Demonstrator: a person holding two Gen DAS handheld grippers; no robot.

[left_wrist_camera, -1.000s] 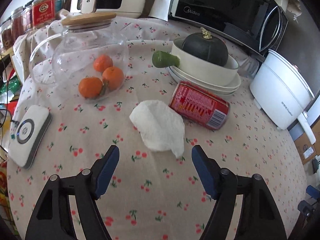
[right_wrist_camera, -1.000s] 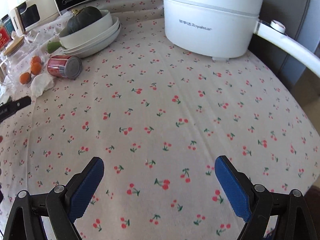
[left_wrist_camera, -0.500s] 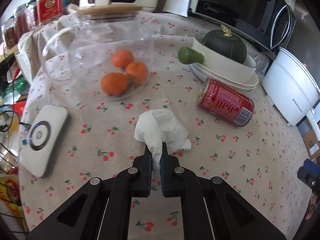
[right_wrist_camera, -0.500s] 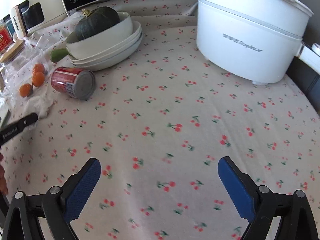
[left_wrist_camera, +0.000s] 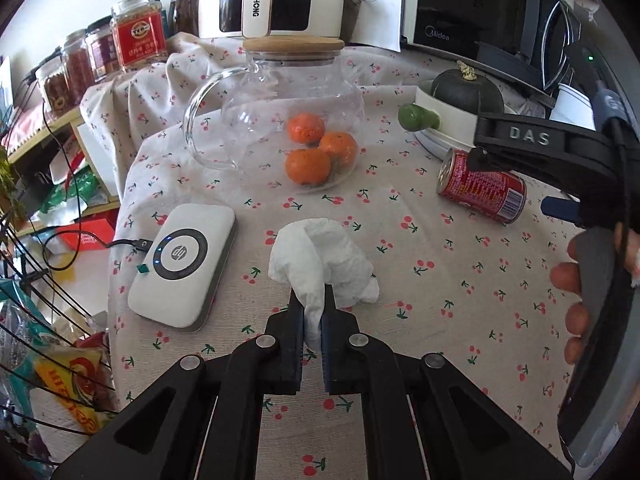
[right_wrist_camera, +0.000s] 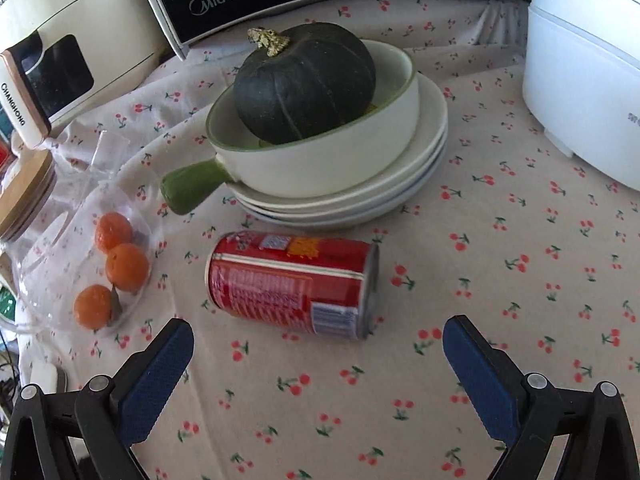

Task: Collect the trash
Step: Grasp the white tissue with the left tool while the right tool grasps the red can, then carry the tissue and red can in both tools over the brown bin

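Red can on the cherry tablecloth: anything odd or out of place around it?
The red can lies tipped on its side in front of the stacked plates, no spill visible. A crumpled tissue also litters the cloth, pinched by the left gripper. The right gripper is open near the can.

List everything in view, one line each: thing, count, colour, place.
crumpled tissue: 1, white, table centre, pinched by the left gripper
soda can: 1, red, on its side in front of the plates
oranges: 3, orange, behind the glass teapot
glass teapot: 1, clear, wooden lid, back centre
squash: 1, dark green, in the handled bowl
handled bowl: 1, cream and green, on stacked plates
plates: stack, white
wireless charger: 1, white, left of tissue
jars: several, red labels, back left
cooker: 1, white, right
left gripper: shut on tissue
right gripper: open, near the can
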